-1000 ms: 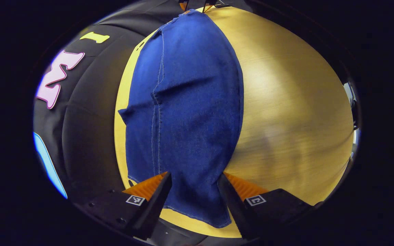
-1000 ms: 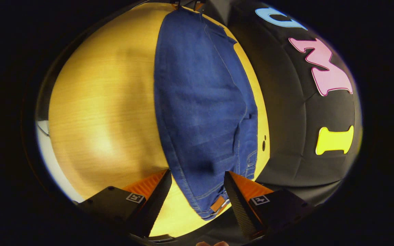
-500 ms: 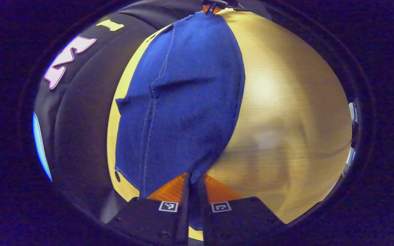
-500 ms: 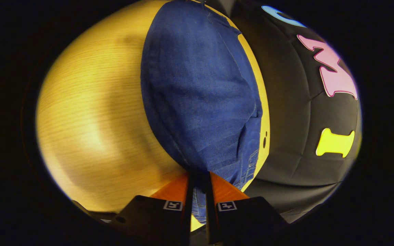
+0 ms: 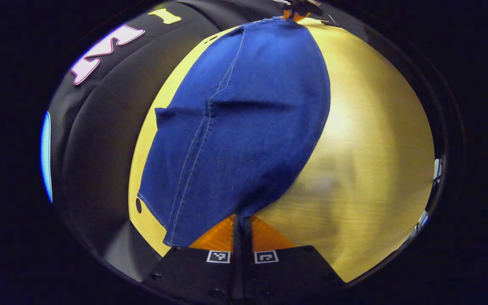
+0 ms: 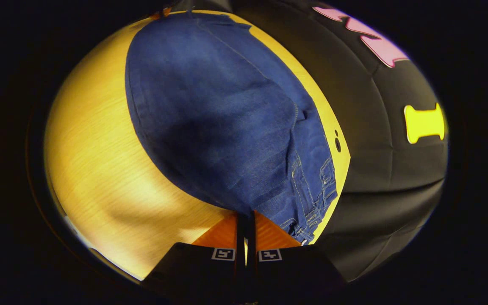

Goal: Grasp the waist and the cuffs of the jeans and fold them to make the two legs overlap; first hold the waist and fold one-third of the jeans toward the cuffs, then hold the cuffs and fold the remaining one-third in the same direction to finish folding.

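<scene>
Dark blue jeans [image 5: 244,118] lie lengthwise on a wooden table [image 5: 375,127], legs laid together. In the left gripper view, my left gripper [image 5: 242,218] is shut on the cuff end, which rises off the table into the fingers; the hem hangs at lower left. The right gripper [image 5: 297,8] holds the far end at the top. In the right gripper view, my right gripper [image 6: 246,214] is shut on the waist end of the jeans [image 6: 218,118], with belt loops and a pocket [image 6: 311,190] just to its right. The left gripper [image 6: 161,12] shows small at the top.
The table [image 6: 91,148] has wide bare wood on the side of the jeans away from the booth wall. Black cloth wall [image 5: 95,140] runs close along the jeans' other side. A small dark hole [image 6: 337,144] sits near that table edge.
Both grippers were open astride the ends of the jeans a second ago. Each has since shut on its end and drawn the fabric up, and both views have shifted.
</scene>
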A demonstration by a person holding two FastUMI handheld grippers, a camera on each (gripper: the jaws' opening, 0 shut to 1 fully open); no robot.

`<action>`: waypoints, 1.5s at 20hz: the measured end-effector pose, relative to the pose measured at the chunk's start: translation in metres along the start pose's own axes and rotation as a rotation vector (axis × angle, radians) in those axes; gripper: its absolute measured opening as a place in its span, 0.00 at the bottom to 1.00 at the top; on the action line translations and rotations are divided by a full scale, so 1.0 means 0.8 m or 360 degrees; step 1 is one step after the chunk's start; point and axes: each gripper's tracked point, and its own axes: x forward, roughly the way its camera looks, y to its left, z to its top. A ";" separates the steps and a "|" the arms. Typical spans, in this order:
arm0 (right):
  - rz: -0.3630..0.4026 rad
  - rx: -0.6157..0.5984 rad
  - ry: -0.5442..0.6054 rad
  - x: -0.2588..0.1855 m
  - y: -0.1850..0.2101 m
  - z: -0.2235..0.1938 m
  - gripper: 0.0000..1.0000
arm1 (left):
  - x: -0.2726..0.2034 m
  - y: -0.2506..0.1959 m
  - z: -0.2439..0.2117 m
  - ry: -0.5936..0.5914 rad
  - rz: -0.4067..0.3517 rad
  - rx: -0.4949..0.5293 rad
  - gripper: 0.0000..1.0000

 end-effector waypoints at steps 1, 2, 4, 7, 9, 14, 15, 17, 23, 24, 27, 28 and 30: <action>-0.0006 0.0052 -0.0017 -0.004 -0.006 0.004 0.05 | -0.003 -0.002 0.001 0.0001 -0.0012 0.0004 0.06; -0.0014 0.0101 -0.0035 -0.010 -0.012 0.008 0.05 | -0.004 -0.003 0.003 -0.0007 -0.0027 0.0006 0.06; -0.0026 0.0175 -0.0056 -0.020 -0.022 0.015 0.05 | -0.007 -0.001 0.005 -0.0012 -0.0069 -0.0039 0.06; -0.0046 0.0300 -0.0096 -0.026 -0.041 0.026 0.05 | -0.009 0.011 0.020 -0.0034 -0.0102 -0.0235 0.06; -0.0065 0.0384 -0.0131 -0.036 -0.051 0.036 0.05 | -0.018 0.025 0.036 -0.0084 -0.0053 -0.0387 0.06; -0.0173 0.0546 -0.0296 -0.066 -0.115 0.080 0.05 | -0.049 0.068 0.092 -0.0164 -0.0072 -0.0680 0.06; -0.0202 0.0622 -0.0342 -0.069 -0.136 0.091 0.05 | -0.054 0.078 0.093 -0.0166 -0.0055 -0.0711 0.06; -0.0264 0.0760 -0.0440 -0.072 -0.181 0.114 0.05 | -0.051 0.120 0.102 -0.0188 0.0036 -0.0779 0.06; -0.0454 0.0924 -0.0635 -0.055 -0.290 0.181 0.05 | -0.038 0.229 0.109 -0.0180 0.0240 -0.0952 0.06; -0.0464 0.0964 -0.0642 -0.041 -0.301 0.190 0.05 | -0.028 0.242 0.109 -0.0136 0.0253 -0.0915 0.06; -0.0444 0.1008 -0.0593 0.019 -0.323 0.215 0.05 | 0.021 0.278 0.112 -0.0014 0.0269 -0.0809 0.06; -0.0431 0.1013 -0.0560 0.043 -0.329 0.220 0.04 | 0.036 0.291 0.120 0.0000 0.0273 -0.0789 0.06; -0.0380 0.1080 -0.0479 0.091 -0.333 0.226 0.05 | 0.064 0.309 0.136 0.0004 0.0262 -0.0760 0.06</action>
